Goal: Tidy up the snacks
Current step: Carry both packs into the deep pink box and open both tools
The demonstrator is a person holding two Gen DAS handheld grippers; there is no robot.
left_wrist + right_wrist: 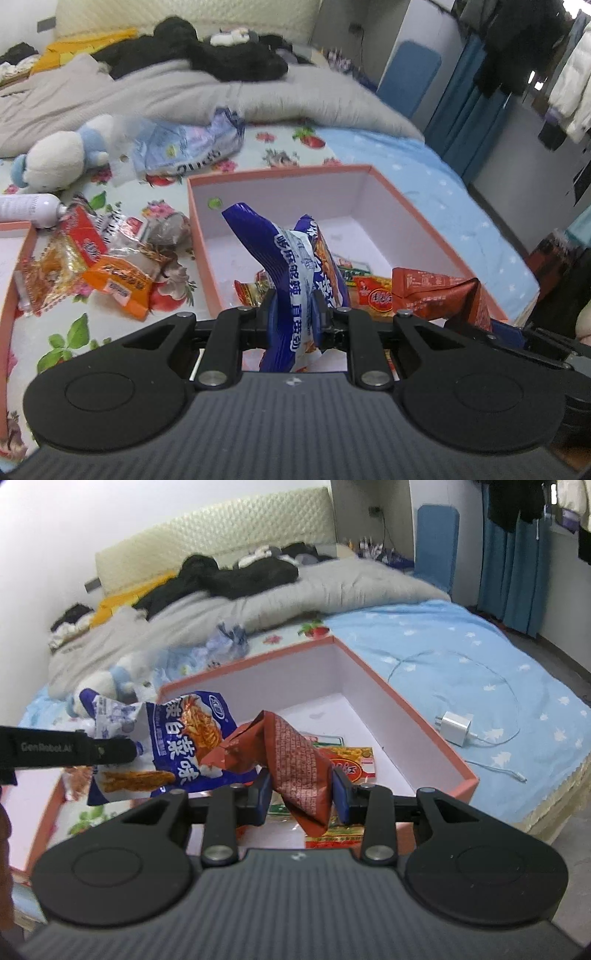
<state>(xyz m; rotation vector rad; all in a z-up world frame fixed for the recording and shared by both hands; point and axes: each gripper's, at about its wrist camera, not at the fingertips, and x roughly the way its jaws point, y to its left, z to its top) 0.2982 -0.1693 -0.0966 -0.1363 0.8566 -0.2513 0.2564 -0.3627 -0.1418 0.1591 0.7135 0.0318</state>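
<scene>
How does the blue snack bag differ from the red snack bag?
The blue snack bag is blue and white with big characters; the red snack bag is dark red with small print. The blue one is in the left gripper, the red one in the right gripper. The blue bag looks larger. Both are crumpled and held over the pink box.

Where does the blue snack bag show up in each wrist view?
Left wrist: blue bag at center, upright, clamped in the left tongs, above the pink box.
Right wrist: blue bag left of center, hanging from the left tongs, which enter from the left edge, beside the red bag held in the right tongs.
Shared landmark: the pink box, in both views.
</scene>
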